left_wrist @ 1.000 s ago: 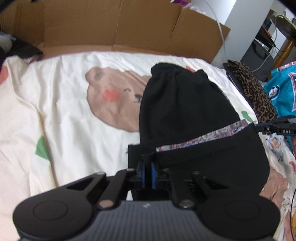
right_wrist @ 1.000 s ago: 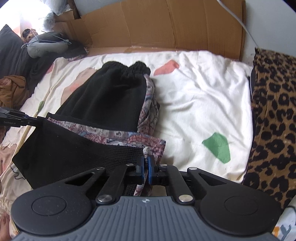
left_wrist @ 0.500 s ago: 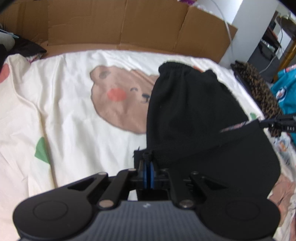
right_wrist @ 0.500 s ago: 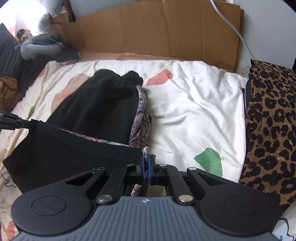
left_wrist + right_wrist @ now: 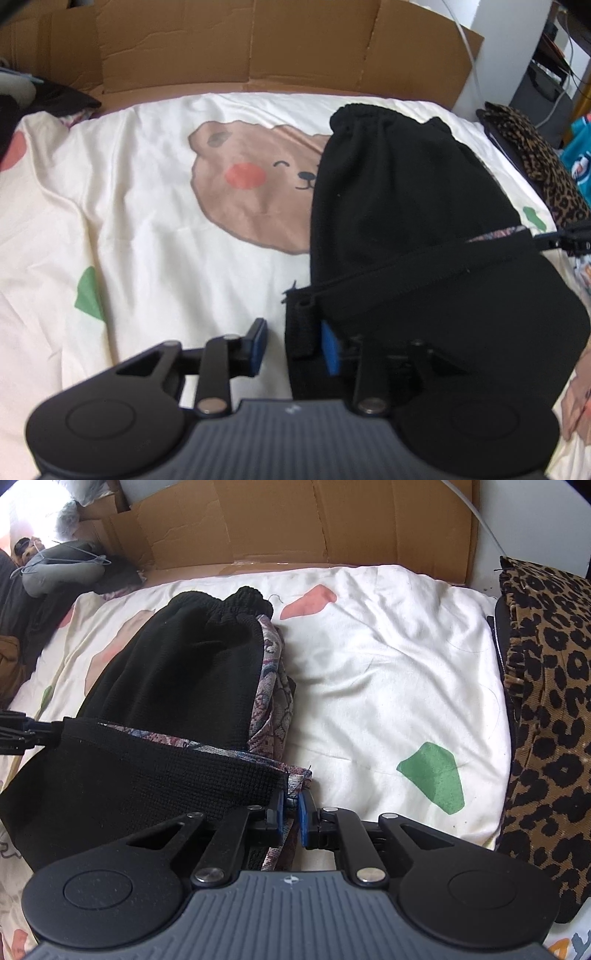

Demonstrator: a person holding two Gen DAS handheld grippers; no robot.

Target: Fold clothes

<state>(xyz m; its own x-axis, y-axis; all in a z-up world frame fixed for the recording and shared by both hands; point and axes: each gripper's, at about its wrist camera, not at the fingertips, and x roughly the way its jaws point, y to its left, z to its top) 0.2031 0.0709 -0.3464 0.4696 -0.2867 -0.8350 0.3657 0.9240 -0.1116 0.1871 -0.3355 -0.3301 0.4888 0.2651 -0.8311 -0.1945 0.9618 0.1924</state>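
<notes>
While the black garment [image 5: 399,206] lies on the bed's cream bear-print cover [image 5: 140,206], its near edge is folded back over itself, so a strip of patterned lining [image 5: 266,686] shows along the right side and at the fold. On the left wrist view the left gripper [image 5: 295,345] has just been opening: its jaws stand well apart, the near-left corner of the black cloth between them, draped against the right blue pad and clear of the left one. On the right wrist view the right gripper [image 5: 290,814] has also just been opening; its jaws are only narrowly parted, with the patterned corner of the cloth hanging in the gap, and whether the pads press it is hard to tell. A leopard-print cloth [image 5: 546,701] lies along the right edge of the bed, and flattened cardboard [image 5: 295,520] stands behind it.
</notes>
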